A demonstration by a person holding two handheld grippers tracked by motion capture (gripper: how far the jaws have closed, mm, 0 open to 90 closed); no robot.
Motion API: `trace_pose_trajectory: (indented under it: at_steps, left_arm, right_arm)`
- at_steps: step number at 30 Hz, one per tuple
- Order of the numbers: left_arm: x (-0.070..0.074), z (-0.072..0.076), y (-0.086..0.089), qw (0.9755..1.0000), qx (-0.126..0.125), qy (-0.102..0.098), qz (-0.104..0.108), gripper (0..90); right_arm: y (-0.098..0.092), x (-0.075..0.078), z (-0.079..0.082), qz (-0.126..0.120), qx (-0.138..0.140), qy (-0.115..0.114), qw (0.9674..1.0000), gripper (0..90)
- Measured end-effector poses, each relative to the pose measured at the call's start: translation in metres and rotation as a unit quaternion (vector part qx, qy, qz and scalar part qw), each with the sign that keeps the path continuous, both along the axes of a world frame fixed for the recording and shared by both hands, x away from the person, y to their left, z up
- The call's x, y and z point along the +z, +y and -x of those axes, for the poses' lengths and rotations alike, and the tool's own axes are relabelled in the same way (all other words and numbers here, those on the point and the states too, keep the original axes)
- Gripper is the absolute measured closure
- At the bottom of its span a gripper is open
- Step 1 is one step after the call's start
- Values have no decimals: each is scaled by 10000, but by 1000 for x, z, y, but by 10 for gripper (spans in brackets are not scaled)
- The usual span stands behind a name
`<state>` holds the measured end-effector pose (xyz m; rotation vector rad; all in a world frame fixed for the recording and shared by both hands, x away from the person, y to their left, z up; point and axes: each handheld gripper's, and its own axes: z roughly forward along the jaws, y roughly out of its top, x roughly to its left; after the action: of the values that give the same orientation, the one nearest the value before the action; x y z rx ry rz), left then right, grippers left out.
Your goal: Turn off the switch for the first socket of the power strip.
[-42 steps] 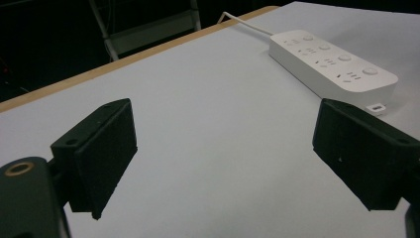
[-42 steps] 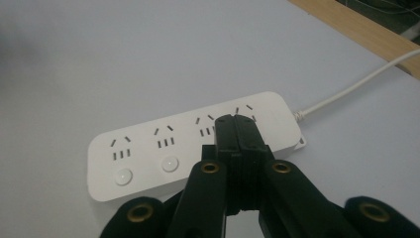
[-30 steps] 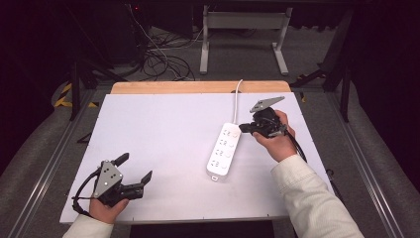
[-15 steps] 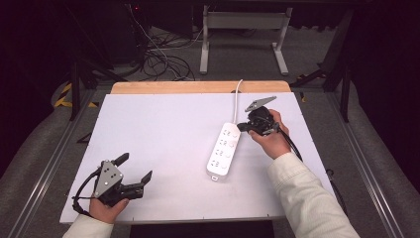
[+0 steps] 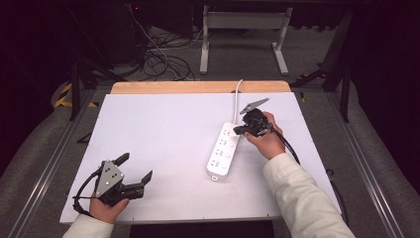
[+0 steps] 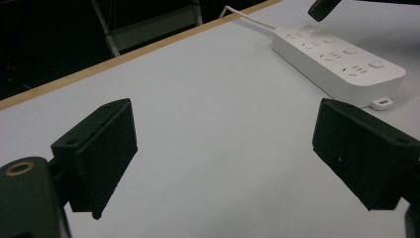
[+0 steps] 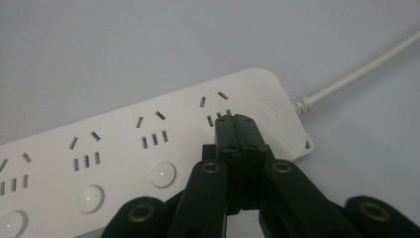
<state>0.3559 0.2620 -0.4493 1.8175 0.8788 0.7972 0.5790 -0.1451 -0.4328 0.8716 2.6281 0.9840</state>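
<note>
White plastic power strip (image 7: 148, 148) near the counter's right edge: right gripper (image 7: 236, 124), fingers closed and empty, should press squarely on one round switch.

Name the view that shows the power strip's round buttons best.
The right gripper view: the power strip lies close, its buttons large and sharp beside the shut right gripper. The left gripper view shows them smaller, farther off; the high view only as faint specks.
</note>
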Motion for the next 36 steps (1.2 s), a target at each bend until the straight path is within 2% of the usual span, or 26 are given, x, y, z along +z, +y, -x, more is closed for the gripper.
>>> trace_pose_trajectory:
  at_steps: [11, 36]
  left_arm:
    - [0, 1, -1, 10000, -6, -12, -23, 106]
    - [0, 1, -1, 10000, 6, -40, -49, 105]
  right_arm:
    - [7, -9, -2, 118, -21, 14, 9999, 900]
    - [9, -13, 1, 220, -136, -95, 9996, 900]
